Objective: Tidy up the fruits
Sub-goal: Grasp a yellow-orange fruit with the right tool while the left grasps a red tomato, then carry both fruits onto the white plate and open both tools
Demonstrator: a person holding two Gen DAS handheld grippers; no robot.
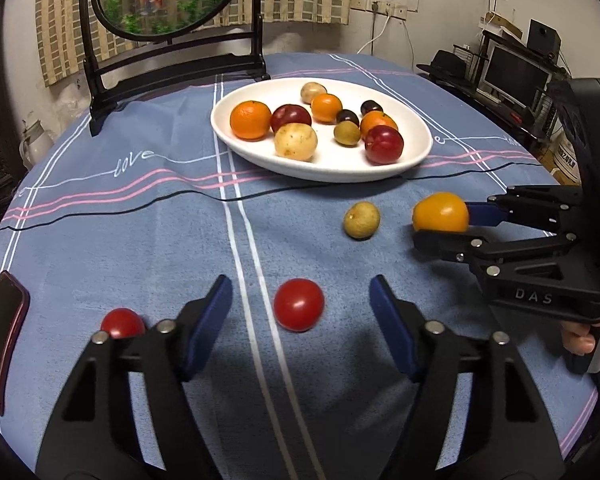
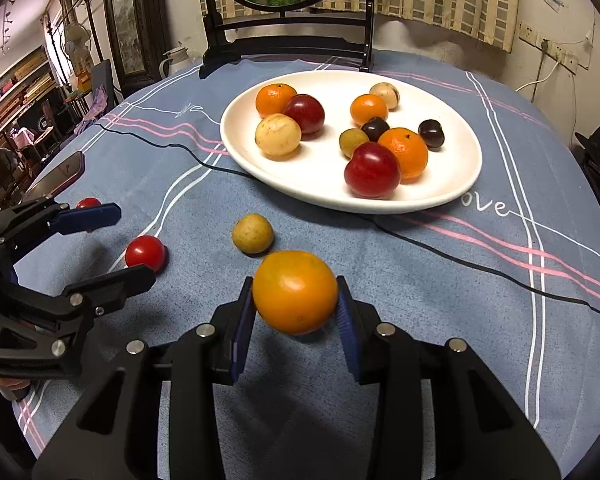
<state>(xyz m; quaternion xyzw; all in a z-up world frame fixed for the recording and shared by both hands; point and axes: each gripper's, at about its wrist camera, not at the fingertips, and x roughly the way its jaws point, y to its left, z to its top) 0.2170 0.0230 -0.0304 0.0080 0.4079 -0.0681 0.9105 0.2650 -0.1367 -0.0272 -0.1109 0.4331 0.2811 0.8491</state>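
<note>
Between the blue pads of my right hand-held gripper (image 2: pixel 296 300) sits one smooth orange fruit (image 2: pixel 295 292), clamped on both sides just above the table (image 2: pixel 440 280). My left hand-held gripper (image 1: pixel 300 304) stands apart, its pads clear of the glossy red tomato (image 1: pixel 299 310) lying on the cloth between them.

Loose items on the table, counted: two red tomatoes (the second tomato (image 1: pixel 122 322) lies just outside my left finger), one matte, speckled tan fruit (image 1: pixel 361 220), and one dark phone (image 1: pixel 2 340) at the cloth's left edge.

One shallow white oval plate (image 1: pixel 416 160) holds ten round pieces: three oranges, two dark red fruits, two pale tan ones, one small green-brown one and two small dark purple ones.

Cloth: blue woven fabric with white and pink stripes. One thin black cable (image 1: pixel 100 214) crosses it in front of the plate.
</note>
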